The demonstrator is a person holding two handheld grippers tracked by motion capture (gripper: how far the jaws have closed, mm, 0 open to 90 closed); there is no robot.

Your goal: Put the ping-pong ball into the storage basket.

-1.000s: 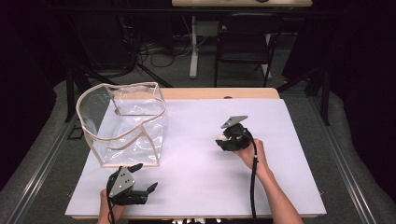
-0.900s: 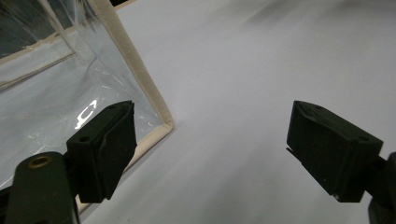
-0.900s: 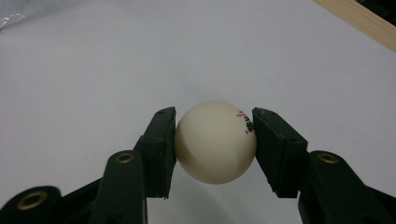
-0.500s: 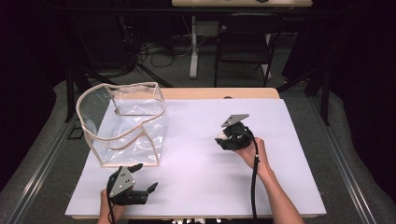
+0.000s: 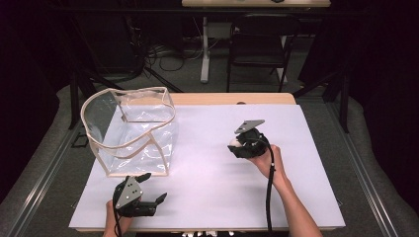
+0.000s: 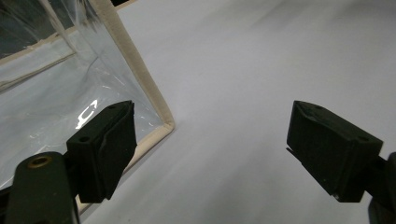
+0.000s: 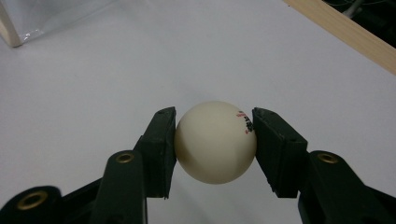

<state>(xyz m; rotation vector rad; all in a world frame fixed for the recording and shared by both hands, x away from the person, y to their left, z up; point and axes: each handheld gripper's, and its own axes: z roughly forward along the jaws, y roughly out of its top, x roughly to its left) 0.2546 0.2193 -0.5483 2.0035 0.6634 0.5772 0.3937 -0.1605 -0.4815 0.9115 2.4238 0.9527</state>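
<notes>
A cream-white ball (image 7: 216,141), of table-tennis type, sits at the centre of the right gripper view, pinched at its widest line between the two black jaws of the right gripper (image 7: 215,144); each pad presses one flank, so the grip crosses the full width and the round surface probably cannot squirt out. In the high view the ball (image 5: 233,142) appears right of centre as a pale spot at the gripper's (image 5: 238,146) tip, over the white table cover (image 5: 207,187); whether it rests on the cover or is lifted clear of it cannot be told. Small red and black print runs along the ball's right edge, beside the right-hand pad, but is too small and too turned away to read. The right hand (image 5: 267,159) holds the tool from the lower right, jaws pointing toward the frame's left, where a clear plastic bag (image 5: 131,131) with cream edge binding stands open-mouthed in the left half, a likely receptacle. The left gripper (image 5: 150,200) lies low at the bottom left of the high view, just in front of the bag, its jaws spread wide and holding nothing; the left gripper view places the bag's bound corner (image 6: 154,107) just ahead of its left-hand pad, a position suited to steadying the bag.
</notes>
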